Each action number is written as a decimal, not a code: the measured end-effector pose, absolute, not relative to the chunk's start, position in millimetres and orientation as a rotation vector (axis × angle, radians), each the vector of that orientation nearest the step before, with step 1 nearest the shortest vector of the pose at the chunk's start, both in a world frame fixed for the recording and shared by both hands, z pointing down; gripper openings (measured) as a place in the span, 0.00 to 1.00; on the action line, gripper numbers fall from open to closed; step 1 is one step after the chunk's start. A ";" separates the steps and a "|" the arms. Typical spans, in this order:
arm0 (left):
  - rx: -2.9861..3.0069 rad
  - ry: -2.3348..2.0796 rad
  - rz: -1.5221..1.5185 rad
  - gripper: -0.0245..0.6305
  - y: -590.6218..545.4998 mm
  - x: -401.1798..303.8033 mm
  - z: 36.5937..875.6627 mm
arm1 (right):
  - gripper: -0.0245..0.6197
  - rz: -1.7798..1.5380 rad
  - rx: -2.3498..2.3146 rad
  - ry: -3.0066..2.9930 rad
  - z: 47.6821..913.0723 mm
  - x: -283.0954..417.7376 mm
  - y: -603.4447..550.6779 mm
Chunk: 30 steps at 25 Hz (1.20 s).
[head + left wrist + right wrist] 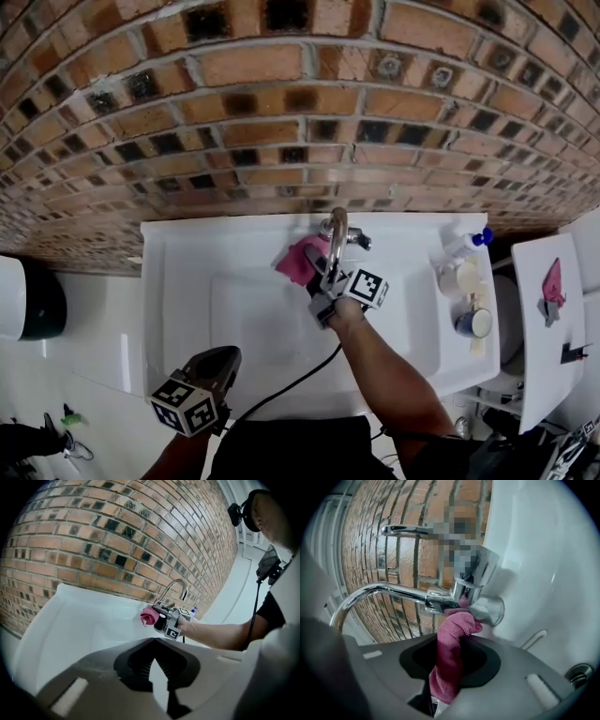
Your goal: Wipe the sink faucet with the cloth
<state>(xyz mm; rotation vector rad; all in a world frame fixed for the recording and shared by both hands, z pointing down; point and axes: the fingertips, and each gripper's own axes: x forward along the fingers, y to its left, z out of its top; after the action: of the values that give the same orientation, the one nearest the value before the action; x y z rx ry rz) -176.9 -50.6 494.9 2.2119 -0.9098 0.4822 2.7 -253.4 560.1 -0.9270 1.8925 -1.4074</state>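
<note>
At the back of the sink (178,246), right gripper (322,284) is clamped on the pink cloth (449,660). The right gripper view shows the cloth running up between the jaws, with its bunched free end pressed against the faucet (461,598). Contact is on the chrome body, just below where the spout branches off.

- Cloth: pinched in the right gripper and touching the faucet body. It is not lying in the basin.
- Left gripper (228,358): jaws closed together on nothing. It is held low at the near edge of the sink, well apart from the faucet and taking no part in the work.
- Faucet: upright at the middle of the back rim, in front of the brick wall (281,112).

Progress, as a judgement: wiping is under way, since cloth and faucet are in contact at the base. The chrome looks bright all over, so which parts are already wiped cannot be told. The curved spout and the top lever carry no cloth at this moment. They probably remain to be done, along with the far side of the body.
</note>
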 end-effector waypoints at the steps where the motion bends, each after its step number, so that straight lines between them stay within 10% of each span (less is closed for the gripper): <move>1: 2.213 -0.906 0.482 0.05 -51.3 -175.3 494.5 | 0.21 -1.400 -0.908 1.894 555.1 2.4 -253.8; 30: 2.366 -0.683 0.329 0.05 -37.4 -152.6 461.4 | 0.22 -1.207 -1.384 2.184 480.7 62.0 -78.0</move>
<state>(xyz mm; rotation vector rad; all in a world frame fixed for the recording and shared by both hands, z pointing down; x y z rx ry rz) -152.6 -37.4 461.4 2.3659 -0.6825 0.3287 62.0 -78.0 480.7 -1.3841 2.1844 -1.2073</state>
